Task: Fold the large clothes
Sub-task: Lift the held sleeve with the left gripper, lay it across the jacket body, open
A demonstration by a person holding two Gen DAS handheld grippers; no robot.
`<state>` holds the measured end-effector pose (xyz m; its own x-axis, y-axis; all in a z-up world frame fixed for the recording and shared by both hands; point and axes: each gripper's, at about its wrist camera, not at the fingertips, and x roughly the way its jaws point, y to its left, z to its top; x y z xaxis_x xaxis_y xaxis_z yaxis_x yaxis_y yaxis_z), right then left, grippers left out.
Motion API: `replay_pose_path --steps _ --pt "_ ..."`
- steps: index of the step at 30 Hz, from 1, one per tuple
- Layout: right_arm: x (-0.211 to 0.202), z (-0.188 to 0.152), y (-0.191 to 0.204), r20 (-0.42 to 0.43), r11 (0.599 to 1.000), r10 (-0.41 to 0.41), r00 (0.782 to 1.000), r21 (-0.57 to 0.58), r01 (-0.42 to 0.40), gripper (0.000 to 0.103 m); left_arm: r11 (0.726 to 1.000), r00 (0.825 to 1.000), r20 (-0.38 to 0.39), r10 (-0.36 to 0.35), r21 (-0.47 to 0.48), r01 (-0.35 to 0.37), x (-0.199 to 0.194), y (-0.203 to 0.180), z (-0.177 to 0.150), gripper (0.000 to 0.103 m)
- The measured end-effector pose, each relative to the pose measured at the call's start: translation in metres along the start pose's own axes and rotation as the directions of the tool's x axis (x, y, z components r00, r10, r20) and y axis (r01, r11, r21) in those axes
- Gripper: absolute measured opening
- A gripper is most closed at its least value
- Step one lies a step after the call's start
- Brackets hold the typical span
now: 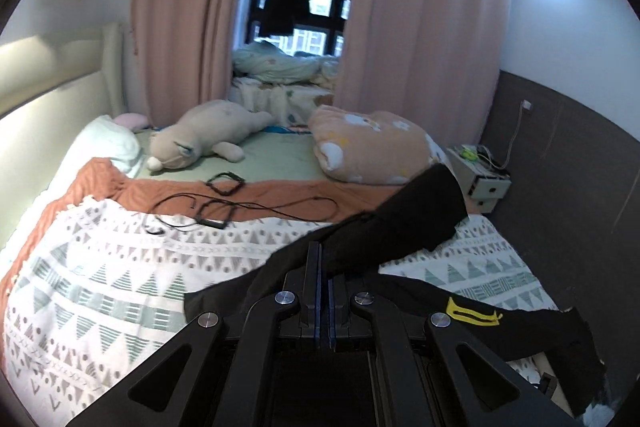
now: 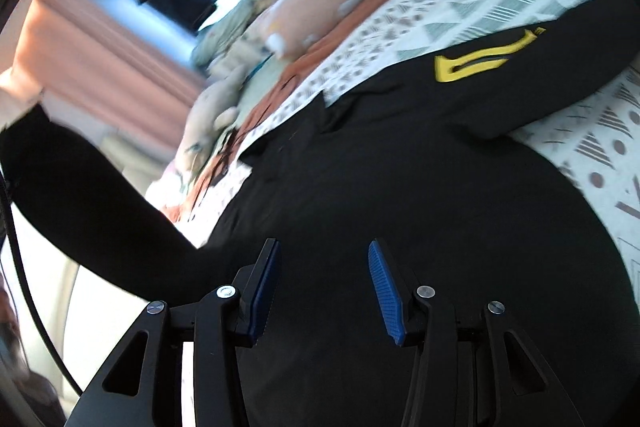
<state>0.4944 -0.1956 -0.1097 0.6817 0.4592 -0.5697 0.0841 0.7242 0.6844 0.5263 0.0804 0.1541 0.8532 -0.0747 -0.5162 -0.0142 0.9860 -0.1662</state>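
The black jacket (image 1: 400, 227) is sprawled across the bed (image 1: 100, 287), on top of the white blanket with the triangle pattern. There's a yellow logo (image 1: 474, 315) on it, also clear in the right view (image 2: 480, 61).

The left gripper (image 1: 324, 267) has its fingers clamped together with black cloth pinched between the pads. One sleeve is lifted off the bed from there and stretches up toward the right, toward the peach pillow (image 1: 372, 147).

The right gripper (image 2: 324, 267) hangs over the body of the jacket with its blue pads (image 2: 384, 291) partly apart. Nothing's between them, just dark fabric underneath. That view is tilted and pretty blurry, so I can't say whether the tips touch the cloth.

Other stuff on the bed: a plush toy (image 1: 208, 135) lying near the head end, and some black cables (image 1: 224, 203) on the orange sheet behind the jacket. Pink curtains (image 1: 180, 7) frame a window at the back.
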Motion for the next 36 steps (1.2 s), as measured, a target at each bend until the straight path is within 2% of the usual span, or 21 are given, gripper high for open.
replay_pose_path --steps 7,12,14,15,16,18,20,21,24,28,33,36 --pt "0.003 0.010 -0.033 -0.016 0.995 -0.009 1.000 0.095 0.010 0.046 0.998 0.996 -0.077 -0.045 0.046 0.049 0.069 -0.066 -0.014 0.001" --pt "0.000 0.015 -0.055 -0.007 0.985 -0.013 1.000 0.170 0.014 0.046 0.999 0.994 -0.095 -0.046 0.022 0.048 0.102 -0.093 -0.028 0.001" --pt "-0.003 0.016 -0.061 -0.002 0.981 -0.013 1.000 0.191 0.013 0.046 0.994 0.981 -0.171 -0.097 0.042 0.106 0.118 -0.102 -0.049 0.003" --pt "-0.003 0.016 -0.064 0.003 0.979 -0.013 1.000 0.205 0.012 0.046 0.987 0.963 -0.233 -0.136 0.050 0.152 0.129 -0.107 -0.062 0.006" --pt "-0.005 0.015 -0.066 0.006 0.976 -0.014 1.000 0.216 0.012 0.046 0.977 0.930 -0.315 -0.188 0.042 0.211 0.139 -0.111 -0.081 0.008" --pt "-0.007 0.014 -0.070 0.011 0.971 -0.013 1.000 0.238 0.010 0.046 0.957 0.847 -0.463 -0.261 -0.012 0.288 0.158 -0.115 -0.123 0.008" --pt "-0.009 0.014 -0.072 0.016 0.969 -0.009 1.000 0.247 0.005 0.046 0.944 0.782 -0.541 -0.310 -0.077 0.322 0.166 -0.113 -0.160 0.008" --pt "-0.009 0.013 -0.073 0.017 0.968 -0.011 1.000 0.249 0.006 0.046 0.941 0.765 -0.556 -0.324 -0.102 0.324 0.166 -0.110 -0.176 0.008" --pt "-0.009 0.013 -0.070 0.020 0.968 -0.022 1.000 0.251 0.016 0.046 0.923 0.753 -0.534 -0.384 -0.195 0.333 0.157 -0.100 -0.218 0.008" --pt "-0.005 0.012 -0.062 -0.004 0.977 -0.027 1.000 0.212 0.028 0.046 0.886 0.772 -0.448 -0.450 -0.329 0.326 0.139 -0.073 -0.243 0.008" --pt "-0.004 0.009 -0.048 -0.027 0.987 -0.044 0.999 0.153 0.048 0.046 0.848 0.781 -0.410 -0.472 -0.452 0.276 0.119 -0.048 -0.266 0.009" --pt "0.000 0.003 -0.038 -0.058 0.992 -0.040 0.998 0.116 0.046 0.046 0.865 0.784 -0.441 -0.436 -0.446 0.230 0.108 -0.036 -0.273 0.009"
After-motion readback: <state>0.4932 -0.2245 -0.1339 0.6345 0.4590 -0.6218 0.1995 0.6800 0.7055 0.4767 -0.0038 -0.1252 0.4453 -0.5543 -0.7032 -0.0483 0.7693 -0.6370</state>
